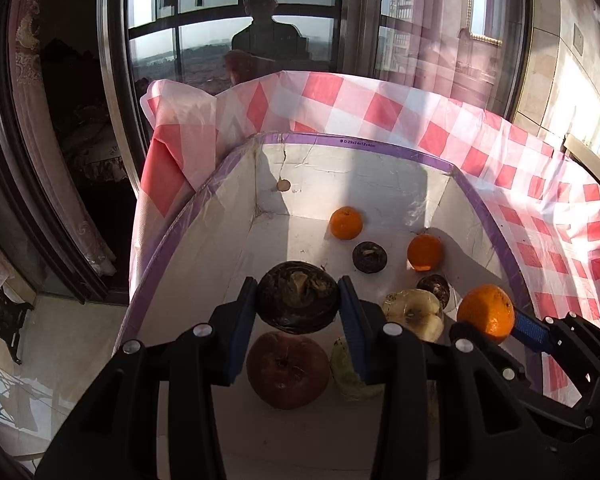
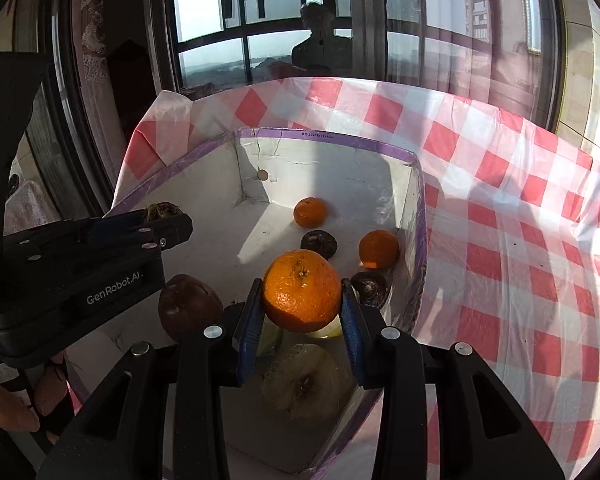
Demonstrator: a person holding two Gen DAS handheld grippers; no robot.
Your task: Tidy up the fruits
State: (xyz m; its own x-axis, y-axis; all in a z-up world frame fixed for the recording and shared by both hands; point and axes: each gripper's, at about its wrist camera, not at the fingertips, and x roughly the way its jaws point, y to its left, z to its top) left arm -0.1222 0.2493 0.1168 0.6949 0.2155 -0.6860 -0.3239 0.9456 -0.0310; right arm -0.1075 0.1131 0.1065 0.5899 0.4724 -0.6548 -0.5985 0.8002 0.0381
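Both grippers hang over the white box with purple-taped rim, each carrying a fruit, so the step in hand looks like the drop-off. The left gripper is closed on a dark brown round fruit, possibly a mangosteen, though the backlight makes that hard to settle; its blue pads press both sides. The right gripper is clamped on an orange the same way.

Already on the box floor lie two small oranges, two small dark fruits, a red apple and pale apples. The box sits on a red-checked tablecloth.

Both tools point forward and slightly down, side by side, the left one nearer the box's left wall, the right one near the right wall. The next move calls for lowering each fruit to a bare spot beside its own kind, then opening the fingers without nudging neighbours.
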